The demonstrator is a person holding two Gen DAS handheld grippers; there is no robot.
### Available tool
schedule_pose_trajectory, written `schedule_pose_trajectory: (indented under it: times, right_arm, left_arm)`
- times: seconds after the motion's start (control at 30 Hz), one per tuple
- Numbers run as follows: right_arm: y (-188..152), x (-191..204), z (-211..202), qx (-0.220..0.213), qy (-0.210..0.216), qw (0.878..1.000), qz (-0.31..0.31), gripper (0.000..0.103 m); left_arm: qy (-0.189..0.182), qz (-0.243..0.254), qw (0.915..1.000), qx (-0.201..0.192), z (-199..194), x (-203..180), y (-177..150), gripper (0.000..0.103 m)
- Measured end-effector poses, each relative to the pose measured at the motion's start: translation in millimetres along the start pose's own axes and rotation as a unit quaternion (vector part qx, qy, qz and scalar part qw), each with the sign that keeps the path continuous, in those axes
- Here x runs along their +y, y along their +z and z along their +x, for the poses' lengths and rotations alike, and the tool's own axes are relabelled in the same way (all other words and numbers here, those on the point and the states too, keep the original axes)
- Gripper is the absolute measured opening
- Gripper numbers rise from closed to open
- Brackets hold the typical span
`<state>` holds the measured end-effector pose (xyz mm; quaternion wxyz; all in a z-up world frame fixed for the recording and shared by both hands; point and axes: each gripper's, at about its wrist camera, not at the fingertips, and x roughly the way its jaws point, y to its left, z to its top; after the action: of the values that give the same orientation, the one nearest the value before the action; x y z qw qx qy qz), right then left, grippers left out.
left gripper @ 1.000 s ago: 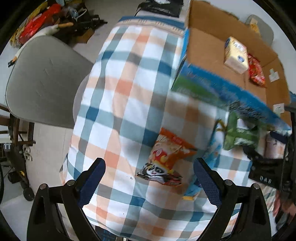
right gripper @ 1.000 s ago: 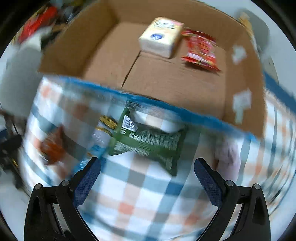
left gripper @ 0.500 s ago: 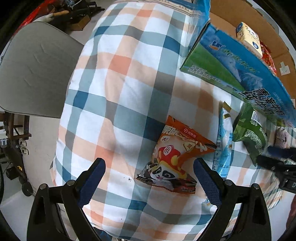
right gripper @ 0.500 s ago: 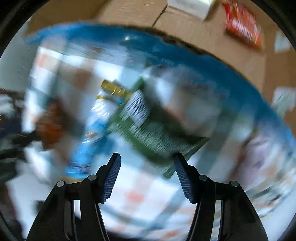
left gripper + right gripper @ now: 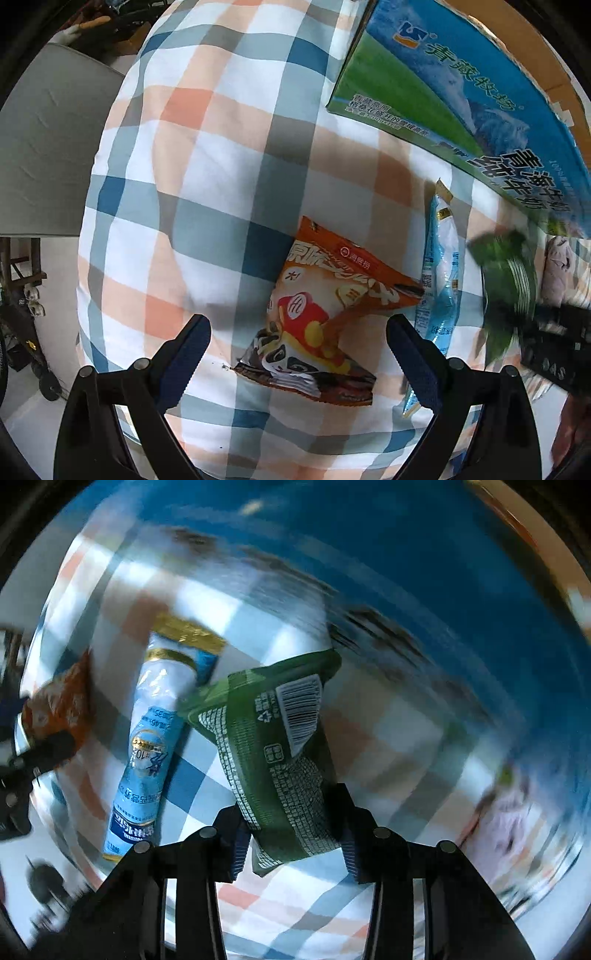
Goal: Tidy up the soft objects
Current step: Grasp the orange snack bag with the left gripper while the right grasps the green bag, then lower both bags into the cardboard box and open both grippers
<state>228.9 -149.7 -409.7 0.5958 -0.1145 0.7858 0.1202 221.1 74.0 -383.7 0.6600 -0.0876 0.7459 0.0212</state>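
The left gripper (image 5: 297, 341) hangs spread wide over the orange panda snack bag (image 5: 325, 321) on the checked tablecloth (image 5: 207, 184), nothing grasped yet; closing comes next. The right gripper (image 5: 293, 829), jaws just closing, clamps the green packet (image 5: 280, 753), ready to lift toward the cardboard box (image 5: 461, 92), whose contents are hidden here.

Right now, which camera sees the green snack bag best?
The right wrist view: the green snack bag fills the middle, barcode side showing, pinched between the right gripper fingers. The left wrist view shows it only as a blurred green shape at the right edge.
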Motion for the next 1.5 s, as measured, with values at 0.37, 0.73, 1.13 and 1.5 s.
schedule_pose_trajectory:
  times: [0.37, 0.73, 1.13, 1.5]
  right_arm:
    - [-64.5, -44.2, 14.9, -0.009, 0.123, 0.982, 0.141, 0.049]
    - [-58.2, -25.6, 24.3, -0.009, 0.111, 0.983, 0.144, 0.040]
    - [-75.0, -15.4, -51.8, -0.064, 0.146, 0.977, 0.145, 0.036]
    - [-67.3, -54.0, -189.6, -0.167, 0.152, 0.960, 0.163, 0.036]
  left_arm:
    - [-0.027, 0.009, 0.9994, 0.017, 14.4, 6.6, 9.0, 0.054]
    - [-0.005, 0.021, 0.9998, -0.005, 11.7, -7.4, -5.9, 0.040]
    - [-0.062, 0.034, 0.9948, -0.073, -78.7, -40.1, -48.7, 0.038]
    - [-0.071, 0.088, 0.9835, -0.141, -177.8, -98.3, 23.9, 0.038]
